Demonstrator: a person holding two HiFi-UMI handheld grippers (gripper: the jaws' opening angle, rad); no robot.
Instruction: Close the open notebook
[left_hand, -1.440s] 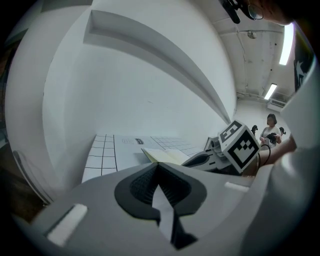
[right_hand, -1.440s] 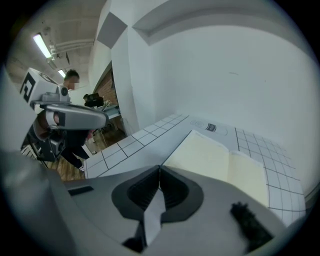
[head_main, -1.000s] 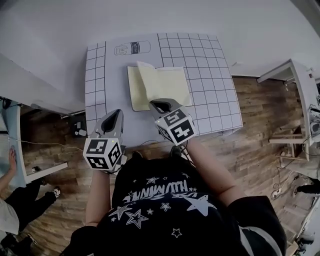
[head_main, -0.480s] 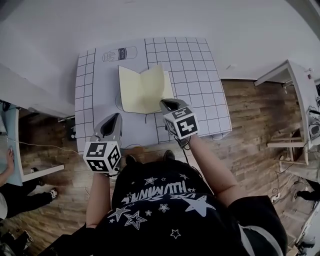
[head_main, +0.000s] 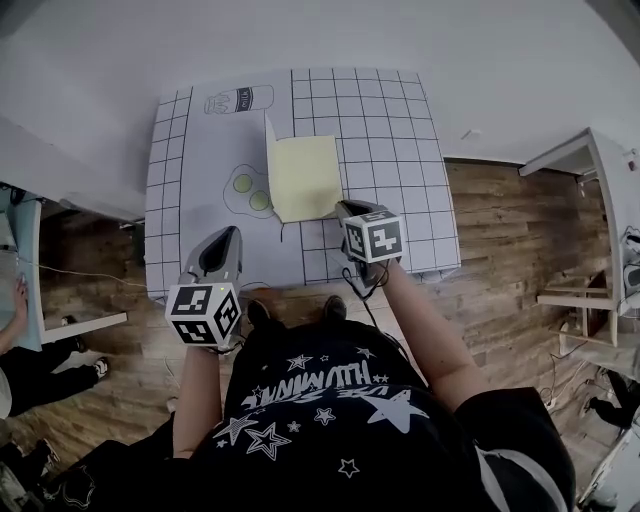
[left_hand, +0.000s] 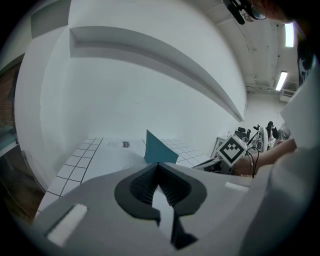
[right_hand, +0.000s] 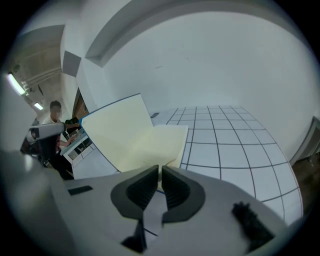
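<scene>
- The notebook (head_main: 310, 175) is lying near the middle of the bench (head_main: 400, 130). Its right half is resting flat on the printed grid and its left half (right_hand: 112, 132) is standing tilted above it, yellow pages facing inward. Seen from the left gripper view, the blue cover (left_hand: 159, 150) is rising like a sail. By this pose, the closing is judged about half done.
- The right gripper (head_main: 346, 208) is reaching down to the notebook's near edge with its jaws pressed almost together. The tips (right_hand: 160, 169) are sitting at the foot of the fold, probably the spot from which the raised half can be steered over. Whether a page edge is nipped between them cannot be made out.
- The left gripper (head_main: 230, 236) is hanging over the bench's near left part, well apart from the notebook, jaws (left_hand: 158, 165) pressed together on nothing. It is probably staying clear of the swinging half.
- An egg print (head_main: 250, 190) is showing just beside the raised half.
- Next, the raised half is likely needing a push past upright, or it may be springing back open.
</scene>
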